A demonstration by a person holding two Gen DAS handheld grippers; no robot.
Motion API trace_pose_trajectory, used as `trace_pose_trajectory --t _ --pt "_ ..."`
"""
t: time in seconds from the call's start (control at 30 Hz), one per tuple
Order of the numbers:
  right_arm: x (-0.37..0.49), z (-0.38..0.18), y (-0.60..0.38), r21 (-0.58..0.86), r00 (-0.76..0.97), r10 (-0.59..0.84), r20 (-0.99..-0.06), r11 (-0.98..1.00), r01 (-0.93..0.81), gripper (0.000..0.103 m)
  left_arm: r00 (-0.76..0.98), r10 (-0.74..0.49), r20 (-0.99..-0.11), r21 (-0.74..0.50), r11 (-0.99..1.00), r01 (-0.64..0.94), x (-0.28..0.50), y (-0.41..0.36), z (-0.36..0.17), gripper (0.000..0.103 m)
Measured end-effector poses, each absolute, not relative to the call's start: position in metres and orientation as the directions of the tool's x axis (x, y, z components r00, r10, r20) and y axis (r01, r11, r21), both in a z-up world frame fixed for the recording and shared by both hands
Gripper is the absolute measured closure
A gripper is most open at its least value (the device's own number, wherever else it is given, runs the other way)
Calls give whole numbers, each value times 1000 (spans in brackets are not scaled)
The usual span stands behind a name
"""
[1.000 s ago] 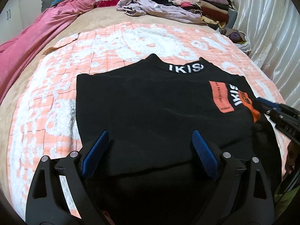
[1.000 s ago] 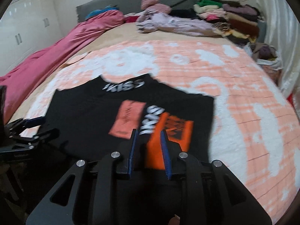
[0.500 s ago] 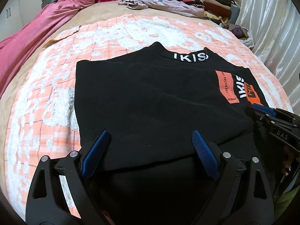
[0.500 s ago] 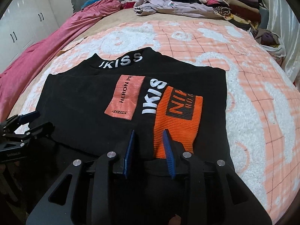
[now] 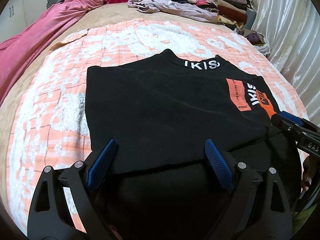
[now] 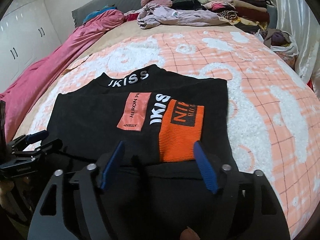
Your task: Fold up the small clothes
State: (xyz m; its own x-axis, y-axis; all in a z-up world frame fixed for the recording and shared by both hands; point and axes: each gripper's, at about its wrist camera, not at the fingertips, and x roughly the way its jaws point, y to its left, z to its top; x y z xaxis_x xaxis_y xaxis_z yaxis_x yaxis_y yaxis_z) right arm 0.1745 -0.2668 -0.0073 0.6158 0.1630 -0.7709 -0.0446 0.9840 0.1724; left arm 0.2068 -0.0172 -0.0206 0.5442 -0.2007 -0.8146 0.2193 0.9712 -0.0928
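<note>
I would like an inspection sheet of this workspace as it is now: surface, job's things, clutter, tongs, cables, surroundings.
Surface: bed with orange and white checked blanket over a beige sheet.
Job's things: black sweater lying flat, partly folded, collar lettering and orange sleeve cuff on top.
Clutter: lilac garment loose at the far end; stack of folded clothes; pink quilt along one side.
Tongs: left tongs open over the sweater's near edge; right tongs open at the cuff, holding nothing.
Cables: nothing seen.
Surroundings: white curtain; white wardrobe doors.
</note>
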Motion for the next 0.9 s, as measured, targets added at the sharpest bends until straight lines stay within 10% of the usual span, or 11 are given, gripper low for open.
trace_pose_trajectory --t 0.37,0.9 --pt "158 10 -266 178 657 158 -737 983 -37 8 561 -197 -804 -90 973 213 194 -16 -9 10" --pt "130 31 -264 193 687 172 -706 980 -47 8 601 -194 -776 -88 976 201 168 -5 12 10"
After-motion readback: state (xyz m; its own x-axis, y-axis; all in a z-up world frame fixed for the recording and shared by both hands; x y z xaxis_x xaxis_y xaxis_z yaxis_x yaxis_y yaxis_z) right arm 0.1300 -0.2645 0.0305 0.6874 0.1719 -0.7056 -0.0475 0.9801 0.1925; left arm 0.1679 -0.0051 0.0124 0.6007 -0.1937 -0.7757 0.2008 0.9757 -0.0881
